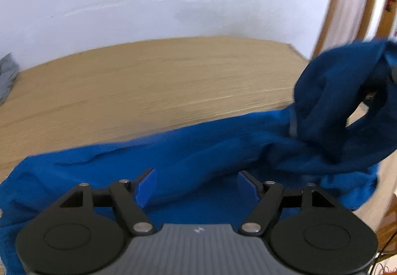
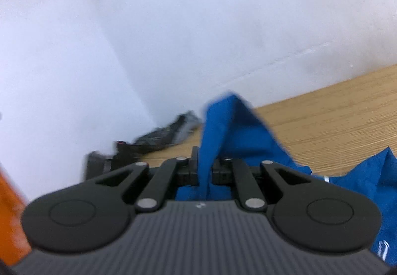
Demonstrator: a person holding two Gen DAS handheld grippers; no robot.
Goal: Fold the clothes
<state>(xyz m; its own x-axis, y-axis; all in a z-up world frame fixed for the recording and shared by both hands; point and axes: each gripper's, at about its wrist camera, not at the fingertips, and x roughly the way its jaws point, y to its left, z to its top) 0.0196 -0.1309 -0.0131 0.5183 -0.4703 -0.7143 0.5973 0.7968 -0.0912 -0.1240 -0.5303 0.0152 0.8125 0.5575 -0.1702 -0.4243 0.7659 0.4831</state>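
Observation:
A blue garment lies spread on a wooden table. My left gripper is open just above the garment's near part, blue pads apart, holding nothing. At the right of the left wrist view, a bunched part of the garment is lifted off the table. In the right wrist view my right gripper is shut on a fold of the blue garment, which sticks up between the fingers above the table.
A dark grey garment lies at the table's far corner against the white wall; it also shows in the left wrist view. A wooden door frame stands at the right. Something orange is at the lower left.

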